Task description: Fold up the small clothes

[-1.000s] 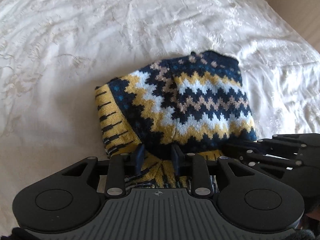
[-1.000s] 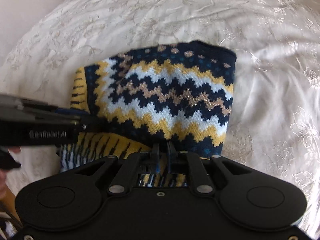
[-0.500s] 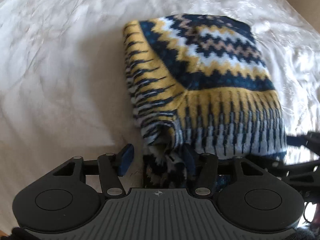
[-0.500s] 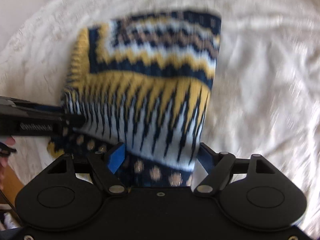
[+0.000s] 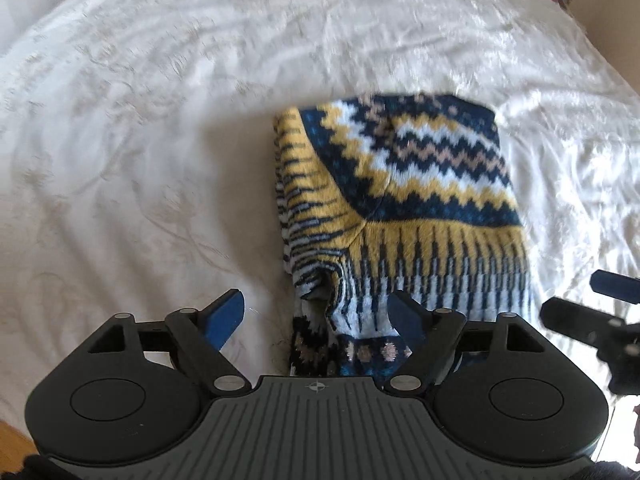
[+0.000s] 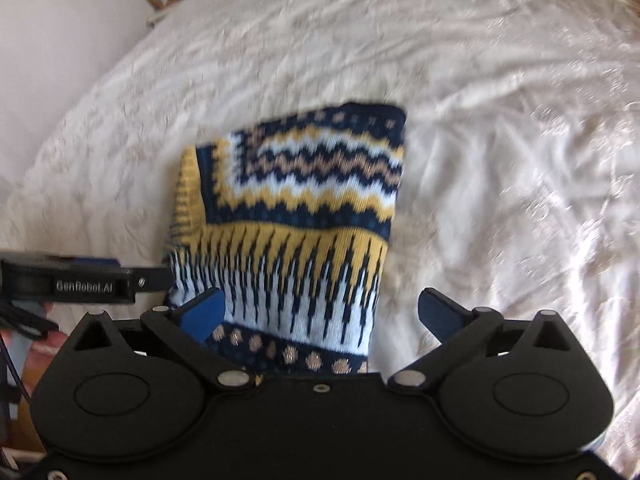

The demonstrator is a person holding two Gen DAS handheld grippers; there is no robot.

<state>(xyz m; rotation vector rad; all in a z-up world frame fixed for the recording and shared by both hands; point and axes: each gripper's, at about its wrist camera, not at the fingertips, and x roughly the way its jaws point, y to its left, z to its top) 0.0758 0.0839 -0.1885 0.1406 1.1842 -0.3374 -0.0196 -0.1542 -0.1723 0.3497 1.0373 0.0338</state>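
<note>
1. Lying flat on the white bedspread (image 5: 160, 160), the knitted garment (image 5: 400, 184) is a compact rectangle, folded so its zigzag bands face up. It sits right of centre in the left wrist view and in the middle of the right wrist view (image 6: 296, 216).

2. The left gripper (image 5: 320, 320) has its jaws opening, spread wide at the bottom centre of its frame. The near left corner of the garment lies between the blue pads, yet neither pad presses on it; the cloth rests on the bed under its own weight.

3. The right gripper (image 6: 320, 312) is likewise opening, its jaws wide at the bottom of its frame. The near edge of the garment, with its dotted dark band, lies between them and is not pinched.

4. Each gripper shows at the edge of the other's view, the right one at the far right (image 5: 600, 308) and the left one at the far left (image 6: 80, 280), so they stand side by side at the near edge. That fits two corners of one fold being set down together, which keeps the edge square.

5. My reading is that this fold is just laid and let go. A small pucker near the left corner (image 5: 320, 292) suggests the layers there are not quite flat.

6. Whether another fold is needed I cannot tell; the bundle already looks small.
</note>
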